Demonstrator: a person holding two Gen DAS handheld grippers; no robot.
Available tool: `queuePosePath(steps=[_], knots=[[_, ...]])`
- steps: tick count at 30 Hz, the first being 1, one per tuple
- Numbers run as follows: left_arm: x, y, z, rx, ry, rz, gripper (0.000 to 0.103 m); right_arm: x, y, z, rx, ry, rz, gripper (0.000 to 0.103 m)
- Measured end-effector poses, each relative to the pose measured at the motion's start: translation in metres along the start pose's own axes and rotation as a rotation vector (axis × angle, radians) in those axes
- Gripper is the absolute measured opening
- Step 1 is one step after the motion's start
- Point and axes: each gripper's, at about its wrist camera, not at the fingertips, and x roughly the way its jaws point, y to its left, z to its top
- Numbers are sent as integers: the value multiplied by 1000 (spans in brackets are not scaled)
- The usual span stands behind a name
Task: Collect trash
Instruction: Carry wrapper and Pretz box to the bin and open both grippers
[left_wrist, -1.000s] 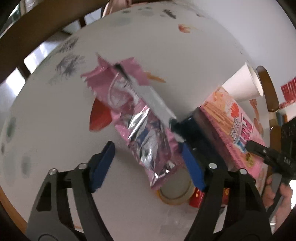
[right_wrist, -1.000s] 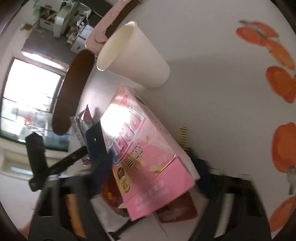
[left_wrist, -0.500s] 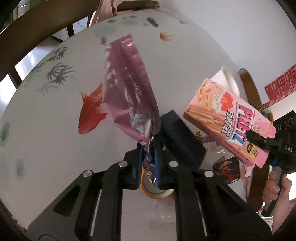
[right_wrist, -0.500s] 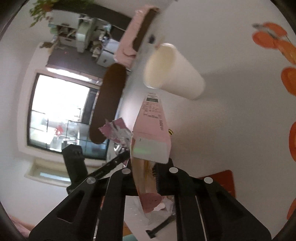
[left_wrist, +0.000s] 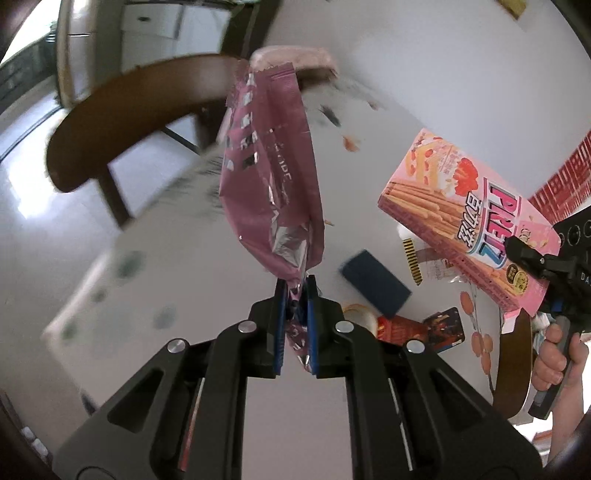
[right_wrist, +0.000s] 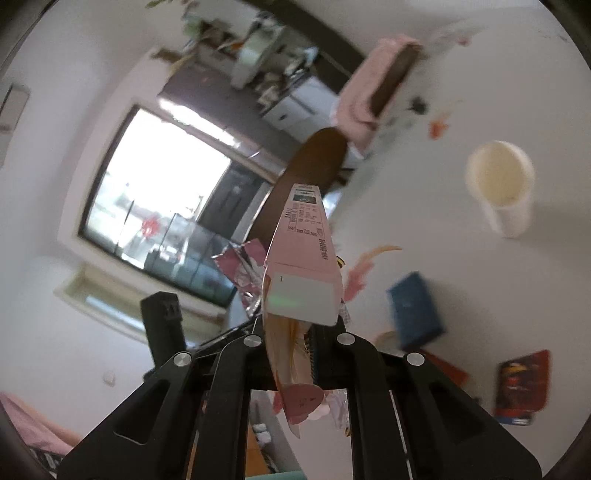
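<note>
Left hand-held gripper (left_wrist: 295, 314) clamps a crinkled pink foil snack wrapper (left_wrist: 271, 177); right hand-held gripper (right_wrist: 295, 350) clamps a flat pink cardboard Pretz box (right_wrist: 301, 258), both above the white table (left_wrist: 369, 177).

Glossy crinkled foil wrapper (left_wrist: 273, 184), smooth printed cardboard box (left_wrist: 469, 221), paper cup (right_wrist: 502, 188).

Crumpled pink foil wrapper (left_wrist: 271, 192) and pink Pretz box (left_wrist: 469, 221), both aloft above table.

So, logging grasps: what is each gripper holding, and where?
Left gripper pinches the pink wrapper's bottom edge; right gripper clamps the pink box's open end.
</note>
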Motion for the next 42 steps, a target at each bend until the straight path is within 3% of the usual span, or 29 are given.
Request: queuePosePath(steps=[7, 12, 17, 23, 31, 35, 37, 39, 41, 42], knots=[[-79, 81, -27, -109, -86, 97, 8, 100, 83, -20, -107, 168, 104, 10], [-132, 171, -81, -248, -85, 210, 8, 203, 142, -69, -149, 358, 167, 10], [-136, 260, -156, -398, 21, 304, 8, 317, 187, -154, -257, 581, 52, 10], [-74, 351, -237, -528, 175, 333, 8, 428, 172, -261, -294, 758, -80, 10], [80, 449, -341, -643, 377, 305, 8, 572, 52, -392, -260, 914, -311, 10], [137, 480, -378, -625, 463, 311, 8, 619, 1, -436, -246, 967, -370, 15], [153, 494, -387, -617, 493, 314, 22, 632, -13, -445, -254, 982, -382, 20], [164, 497, -395, -613, 516, 330, 37, 641, -24, -452, -251, 1012, -390, 41], [160, 502, -396, -622, 513, 355, 42, 640, -24, -452, -255, 1013, -413, 51], [156, 503, -395, -631, 507, 362, 49, 638, -20, -446, -254, 1002, -403, 54]])
